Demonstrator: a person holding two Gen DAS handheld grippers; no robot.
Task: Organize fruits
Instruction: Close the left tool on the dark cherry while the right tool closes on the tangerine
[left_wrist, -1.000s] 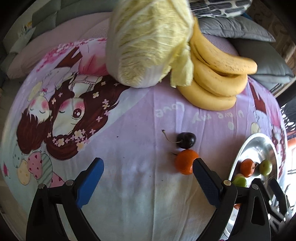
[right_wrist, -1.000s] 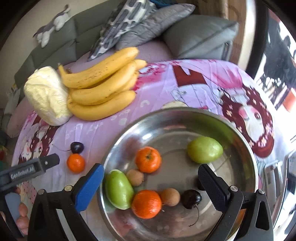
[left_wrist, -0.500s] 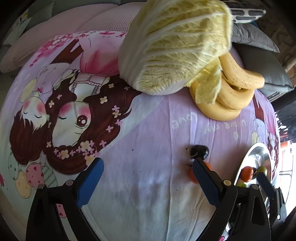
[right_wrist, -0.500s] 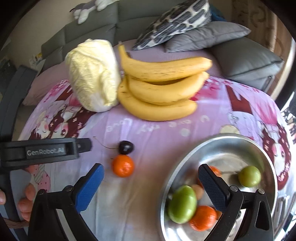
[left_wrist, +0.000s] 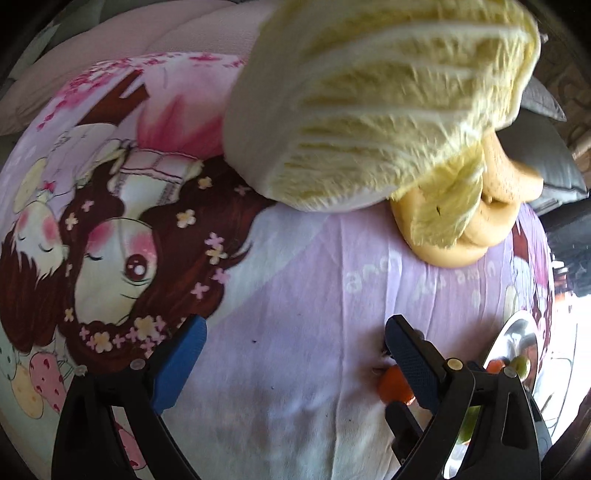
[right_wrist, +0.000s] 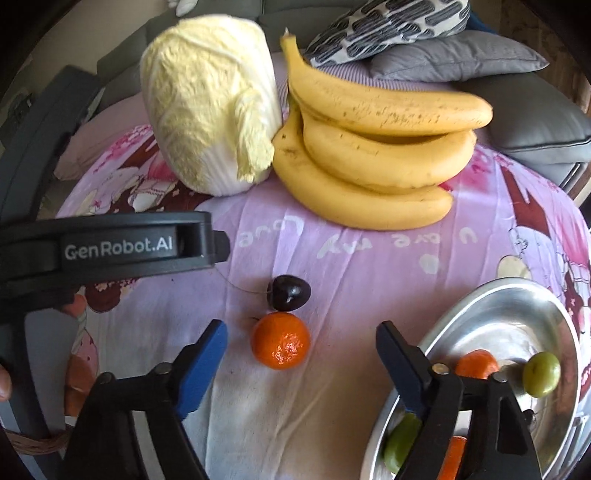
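The small round orange tangerine (right_wrist: 280, 340) is seen on the purple printed bedsheet (right_wrist: 351, 266), touching the dark cherry (right_wrist: 289, 292), between the right gripper (right_wrist: 301, 341)'s closing, unpinching jaws; the left gripper (left_wrist: 295, 345)'s jaws are spread, empty.

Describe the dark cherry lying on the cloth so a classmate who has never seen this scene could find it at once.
Start at the banana bunch on the purple cloth, beside the cabbage. Come nearer to the loose orange outside the metal bowl. The cherry touches its far side: smaller, almost black, with a thin stem.
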